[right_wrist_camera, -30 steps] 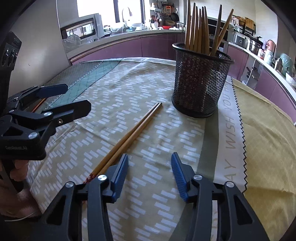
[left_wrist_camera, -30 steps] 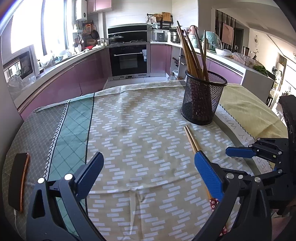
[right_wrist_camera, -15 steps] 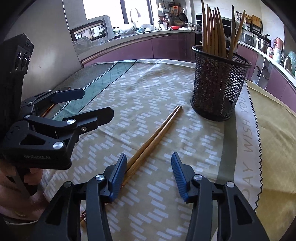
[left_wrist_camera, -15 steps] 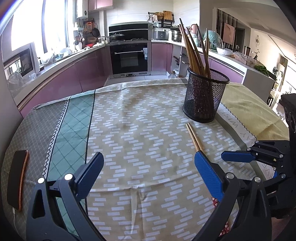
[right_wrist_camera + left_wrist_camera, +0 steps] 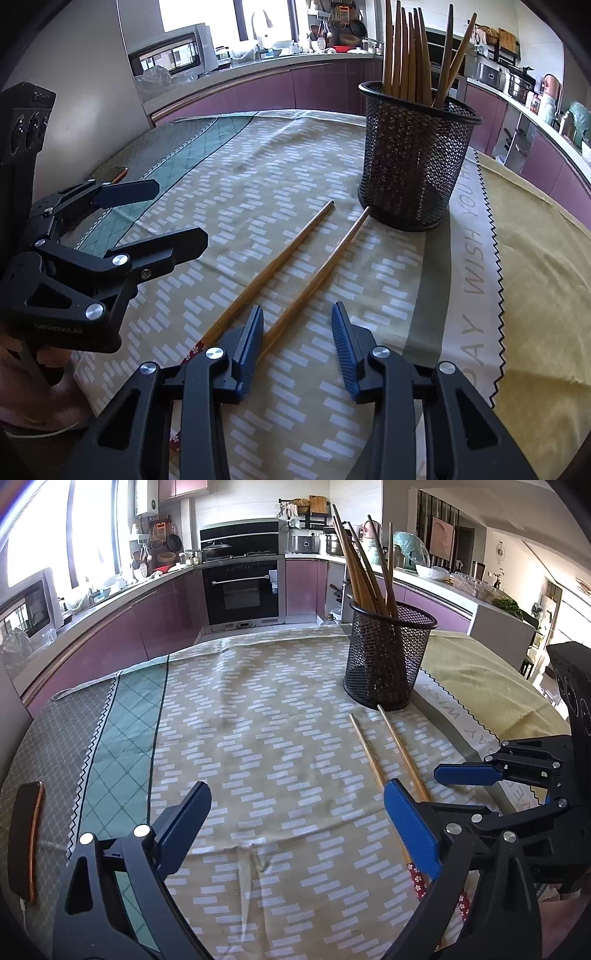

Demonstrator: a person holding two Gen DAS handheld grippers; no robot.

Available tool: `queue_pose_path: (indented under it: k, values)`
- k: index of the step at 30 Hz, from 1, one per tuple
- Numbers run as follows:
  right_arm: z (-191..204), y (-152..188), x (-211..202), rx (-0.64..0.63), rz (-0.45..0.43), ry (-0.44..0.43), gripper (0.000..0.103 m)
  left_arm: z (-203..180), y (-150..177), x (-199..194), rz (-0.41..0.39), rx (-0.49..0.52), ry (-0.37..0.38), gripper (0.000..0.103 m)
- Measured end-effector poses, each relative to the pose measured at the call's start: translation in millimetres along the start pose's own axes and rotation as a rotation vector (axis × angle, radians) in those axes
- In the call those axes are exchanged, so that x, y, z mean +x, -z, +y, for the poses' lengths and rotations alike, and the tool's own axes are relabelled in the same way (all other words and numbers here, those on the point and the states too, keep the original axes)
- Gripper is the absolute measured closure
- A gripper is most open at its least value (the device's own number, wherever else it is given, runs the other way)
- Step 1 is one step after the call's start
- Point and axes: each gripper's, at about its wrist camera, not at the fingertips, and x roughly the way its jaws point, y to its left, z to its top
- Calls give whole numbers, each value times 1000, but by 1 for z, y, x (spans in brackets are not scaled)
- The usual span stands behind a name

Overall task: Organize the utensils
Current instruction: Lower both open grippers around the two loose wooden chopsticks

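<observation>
We hold our right tool (image 5: pixel 297 345) low over the table (image 5: pixel 535 266), its jaws closing but not yet pressing, with one of the two loose chopsticks (image 5: pixel 317 273) running up between the blue pads. The other chopstick (image 5: pixel 266 269) lies just to its left, outside the jaws; the pair splays apart toward the mesh holder (image 5: pixel 413 162), where the nearer tip touches the base. More chopsticks stand upright in that holder. Our left tool (image 5: pixel 295 830) hangs released, jaws wide and easing inward, over bare tablecloth (image 5: pixel 258 720).
</observation>
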Motion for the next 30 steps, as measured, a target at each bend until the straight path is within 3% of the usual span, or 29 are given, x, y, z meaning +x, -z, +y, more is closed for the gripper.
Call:
queue_pose_path:
  k: [13, 30]
  values:
    - [-16, 1, -3, 11, 28, 17, 75, -29, 3, 25, 96, 79, 82, 31]
    - [-25, -11, 8, 51, -19, 27, 78, -39, -6, 45, 138, 72, 69, 62]
